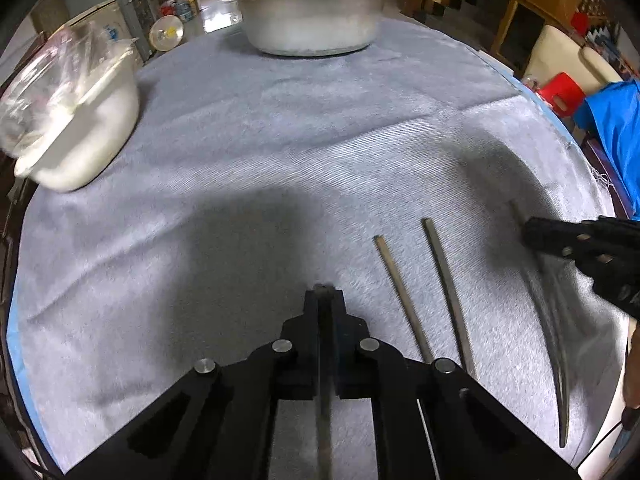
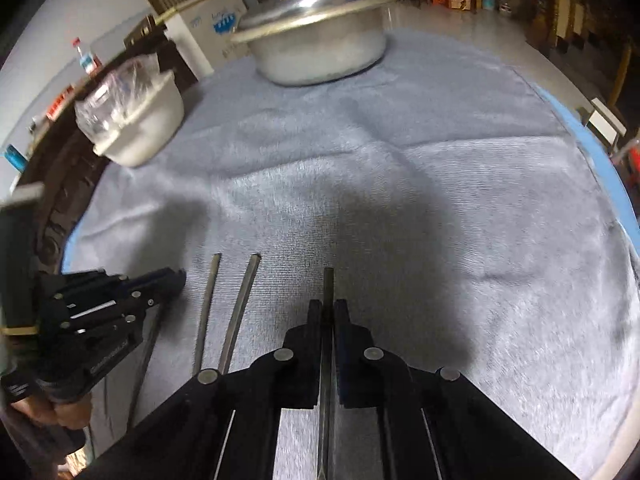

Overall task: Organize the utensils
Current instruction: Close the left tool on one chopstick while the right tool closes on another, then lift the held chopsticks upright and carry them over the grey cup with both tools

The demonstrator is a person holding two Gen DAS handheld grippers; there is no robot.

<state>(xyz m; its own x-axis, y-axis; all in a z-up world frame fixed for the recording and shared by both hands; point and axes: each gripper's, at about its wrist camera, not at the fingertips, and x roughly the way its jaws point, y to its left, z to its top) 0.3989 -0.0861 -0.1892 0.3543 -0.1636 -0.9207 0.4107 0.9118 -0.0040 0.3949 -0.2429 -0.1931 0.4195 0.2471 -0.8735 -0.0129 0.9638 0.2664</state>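
Several thin metal chopsticks are on a grey cloth [image 1: 280, 128]. My left gripper [image 1: 324, 294] is shut on one metal chopstick [image 1: 323, 360] that runs between its fingers. Two more chopsticks [image 1: 404, 300] lie side by side just right of it; they also show in the right wrist view [image 2: 224, 312]. My right gripper [image 2: 329, 304] is shut on another chopstick [image 2: 328, 284], whose tip sticks out past the fingers. In the left wrist view the right gripper [image 1: 532, 236] is at the right edge over that chopstick [image 1: 556, 340]. The left gripper [image 2: 176, 278] shows at the left of the right wrist view.
A lidded metal pot [image 1: 312, 8] stands at the far side of the cloth. A white bowl [image 1: 80, 132] with clear plastic wrap sits at the far left. The table's blue edge [image 2: 608, 168] runs along the right. Chairs and furniture stand beyond.
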